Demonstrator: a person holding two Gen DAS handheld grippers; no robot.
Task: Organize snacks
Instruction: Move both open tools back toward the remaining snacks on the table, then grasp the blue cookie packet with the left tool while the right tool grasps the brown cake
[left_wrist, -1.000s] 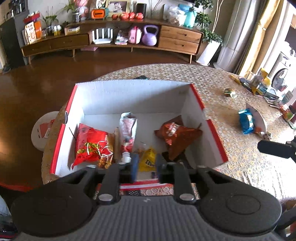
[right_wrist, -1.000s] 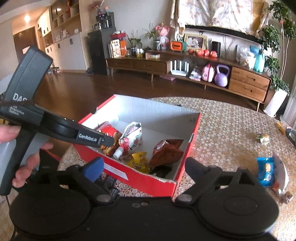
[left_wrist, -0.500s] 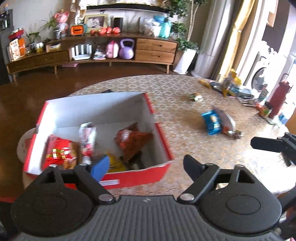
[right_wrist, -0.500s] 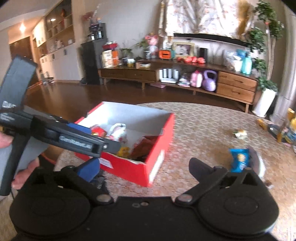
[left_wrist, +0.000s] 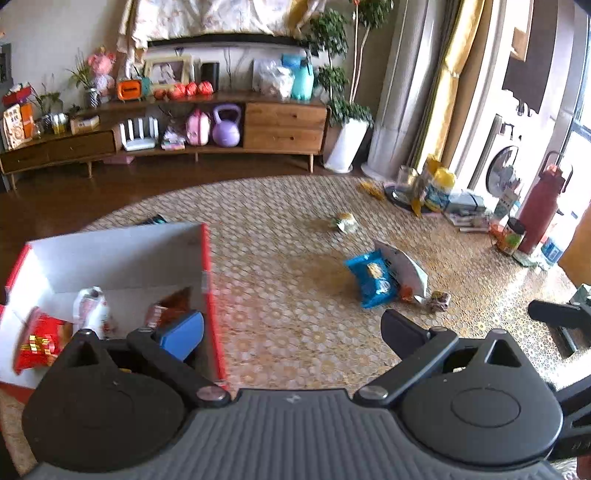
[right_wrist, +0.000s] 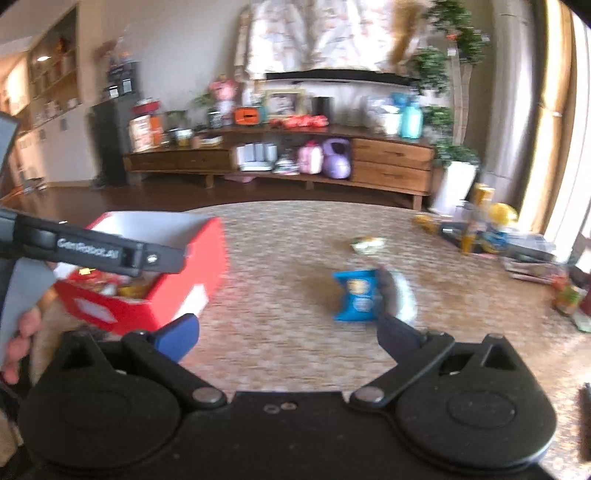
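We are holding the left gripper (left_wrist: 291, 328), its jaws just having been opening, empty and wide; the right gripper (right_wrist: 286, 332) is gaping too. The crinkly blue snack packet (left_wrist: 371, 277) is lying ahead on the patterned tablecloth (left_wrist: 280, 258), right of the red cardboard box (left_wrist: 207, 266).

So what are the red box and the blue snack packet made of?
Red box: looks like cardboard, red outside, matte white inside, with thin flat walls. Blue snack packet: probably glossy plastic film, crinkled, with a printed front.
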